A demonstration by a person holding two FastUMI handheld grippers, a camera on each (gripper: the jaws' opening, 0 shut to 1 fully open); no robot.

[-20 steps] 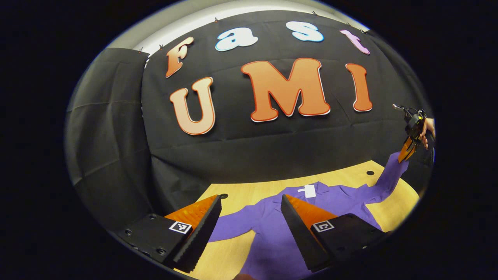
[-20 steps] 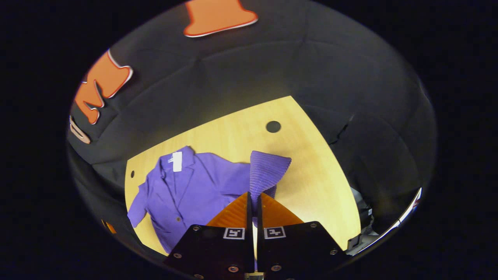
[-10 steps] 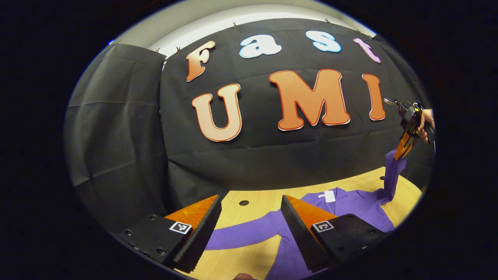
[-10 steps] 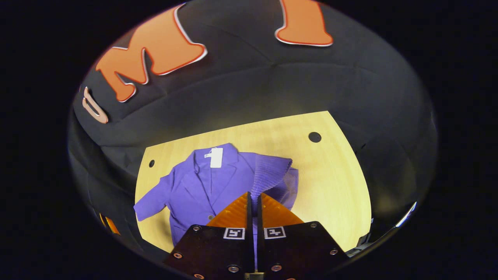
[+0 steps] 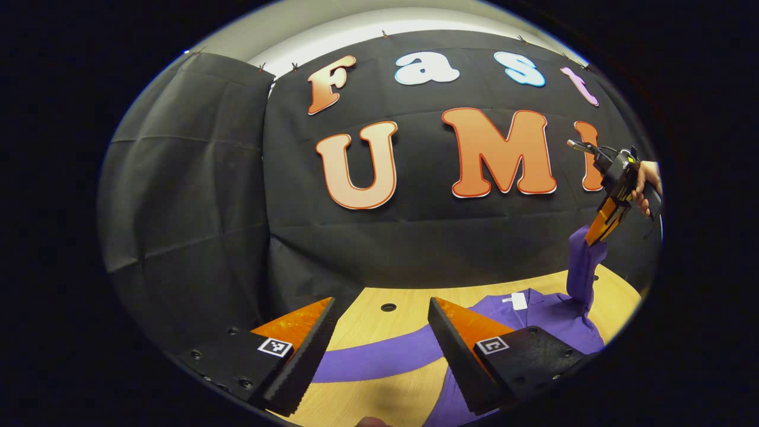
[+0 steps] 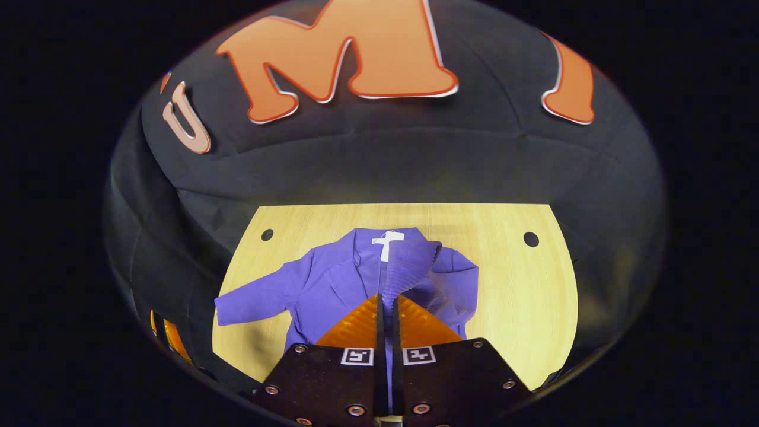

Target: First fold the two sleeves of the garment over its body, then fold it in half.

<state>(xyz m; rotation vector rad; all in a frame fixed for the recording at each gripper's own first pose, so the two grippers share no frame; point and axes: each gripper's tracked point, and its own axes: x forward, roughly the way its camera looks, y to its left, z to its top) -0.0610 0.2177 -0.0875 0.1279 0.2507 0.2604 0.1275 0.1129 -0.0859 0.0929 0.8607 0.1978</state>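
While right gripper pinches sleeve (lifted), left gripper gapes.

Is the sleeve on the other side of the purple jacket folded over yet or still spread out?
Still spread out. That sleeve lies flat on the table, stretching away from the jacket body, under the open left gripper. The right gripper holds the other sleeve lifted.

Dim booth, sharp focus, fisheye-warped edges
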